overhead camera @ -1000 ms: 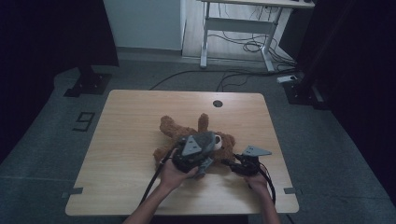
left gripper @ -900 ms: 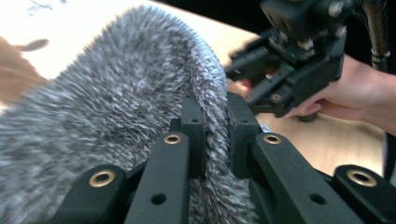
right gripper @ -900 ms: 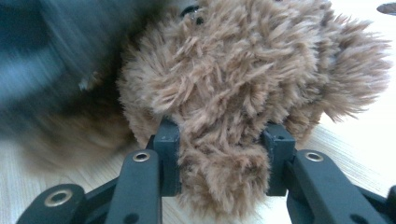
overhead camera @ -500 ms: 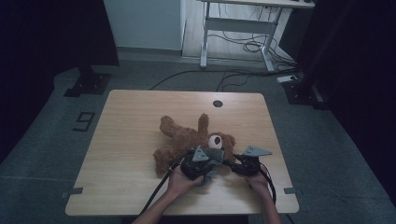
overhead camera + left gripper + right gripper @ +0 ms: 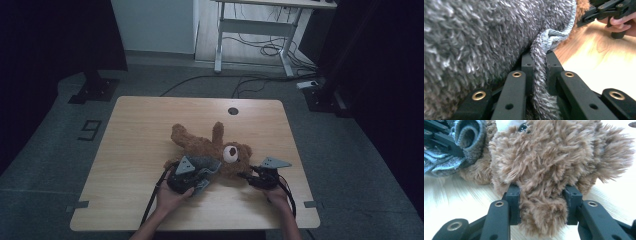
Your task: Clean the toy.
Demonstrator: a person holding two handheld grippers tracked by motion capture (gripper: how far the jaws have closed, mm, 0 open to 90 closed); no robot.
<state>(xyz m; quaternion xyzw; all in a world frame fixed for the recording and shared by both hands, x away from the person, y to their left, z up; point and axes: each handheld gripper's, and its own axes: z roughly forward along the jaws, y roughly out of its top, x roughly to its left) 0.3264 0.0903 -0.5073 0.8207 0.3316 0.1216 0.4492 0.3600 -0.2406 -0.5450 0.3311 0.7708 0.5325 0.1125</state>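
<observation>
Since the earlier high frames, the left hand has carried its gripper from over the bear's belly toward the near table edge, dragging the grey cloth with it; the right hand has not shifted.

Largest first: the wooden table [image 5: 130,145] bears the brown teddy bear [image 5: 202,147], which lies on its back. Its long axis runs from the far-left leg toward the head at the near right, so the head lies closest to the right fingers. The grey fuzzy garment [image 5: 474,37] sits over the bear's near side, just ahead of the left fingers.

The left gripper [image 5: 192,177] has its jaws pinched narrow on a hem of that garment, the fabric squeezed flat between the pads in the left gripper view. The right gripper [image 5: 541,202] is clamped on a tuft of the bear's fur, apparently an ear or side of the head, with brown plush bulging between and past its fingers [image 5: 512,195].

Judging from this, the right hand anchors the bear while the left is better placed to pull the garment along the body's axis.
</observation>
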